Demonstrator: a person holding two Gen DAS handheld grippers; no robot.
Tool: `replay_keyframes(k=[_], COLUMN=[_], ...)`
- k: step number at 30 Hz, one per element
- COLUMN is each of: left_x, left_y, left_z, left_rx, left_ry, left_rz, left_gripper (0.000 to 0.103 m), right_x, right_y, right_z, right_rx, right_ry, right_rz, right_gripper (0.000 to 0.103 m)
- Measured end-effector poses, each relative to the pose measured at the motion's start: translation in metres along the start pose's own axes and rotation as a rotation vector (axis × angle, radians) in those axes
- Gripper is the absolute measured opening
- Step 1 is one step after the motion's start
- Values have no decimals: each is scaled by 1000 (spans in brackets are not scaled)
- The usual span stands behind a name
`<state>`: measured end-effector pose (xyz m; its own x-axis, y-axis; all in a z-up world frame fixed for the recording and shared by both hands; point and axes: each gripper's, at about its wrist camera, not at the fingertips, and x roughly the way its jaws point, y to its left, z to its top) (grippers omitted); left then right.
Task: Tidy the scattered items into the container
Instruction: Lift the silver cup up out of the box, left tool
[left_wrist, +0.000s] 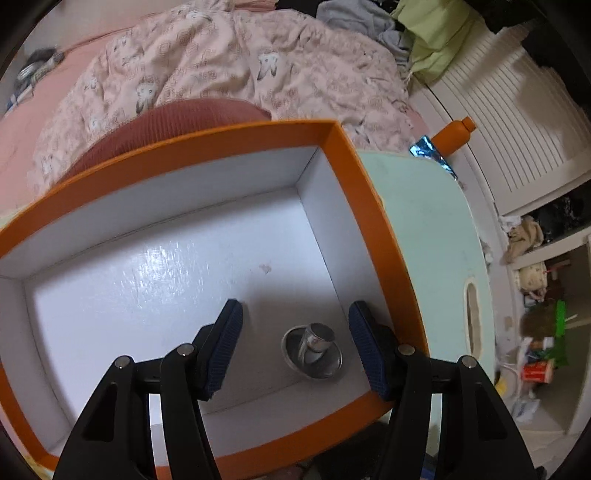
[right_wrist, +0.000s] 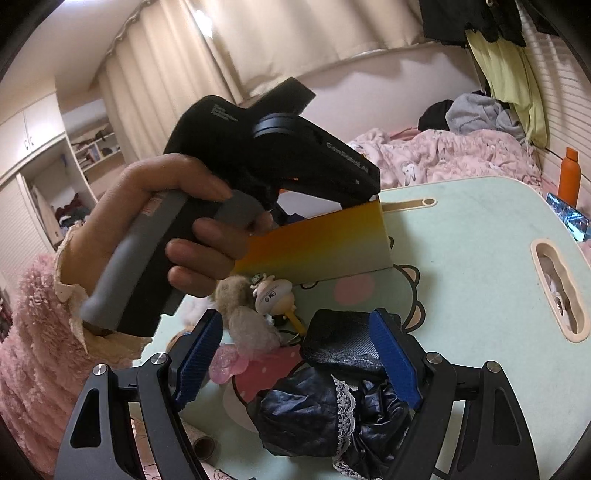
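An orange box (left_wrist: 354, 177) with a white inside fills the left wrist view. A small silver metal piece (left_wrist: 312, 350) lies on its floor near the right wall. My left gripper (left_wrist: 295, 325) is open above it, touching nothing. In the right wrist view my right gripper (right_wrist: 295, 339) is open over a pile on the pale green table (right_wrist: 480, 258): a black pouch (right_wrist: 343, 345), a dark shiny lace-trimmed cloth (right_wrist: 321, 413), a grey furry keychain (right_wrist: 243, 317), a white duck charm (right_wrist: 273, 295) and a pink clip (right_wrist: 225, 363). The box's outer wall (right_wrist: 317, 247) stands behind the pile.
The person's hand holds the other gripper's handle (right_wrist: 155, 251) at the left of the right wrist view. An orange bottle (right_wrist: 569, 173) and a phone (right_wrist: 569, 218) stand at the table's far right. The table has a handle slot (right_wrist: 557, 291). A bed with pink bedding (left_wrist: 221, 74) lies behind.
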<state>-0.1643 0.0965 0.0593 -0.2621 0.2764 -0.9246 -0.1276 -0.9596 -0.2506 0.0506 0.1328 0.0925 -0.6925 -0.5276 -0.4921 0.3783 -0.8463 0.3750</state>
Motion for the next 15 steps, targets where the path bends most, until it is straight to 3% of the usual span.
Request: replay_keyframes(k=[5,9,15], left_x=[1,-3,-9], left_y=[-1,9,21], left_z=[-2,-2,0], left_rx=[40,32,22], left_ry=[-10,-11,0], left_rz=[73,83,47], left_gripper=[59,58,21], right_x=[0,-2,-2], right_y=[-2,-2,-2], right_z=[-1,-1,-1], right_rx=[8,10,11], right_ry=[2,1,1], right_rz=[3,5,5], right_gripper=[82,82,82])
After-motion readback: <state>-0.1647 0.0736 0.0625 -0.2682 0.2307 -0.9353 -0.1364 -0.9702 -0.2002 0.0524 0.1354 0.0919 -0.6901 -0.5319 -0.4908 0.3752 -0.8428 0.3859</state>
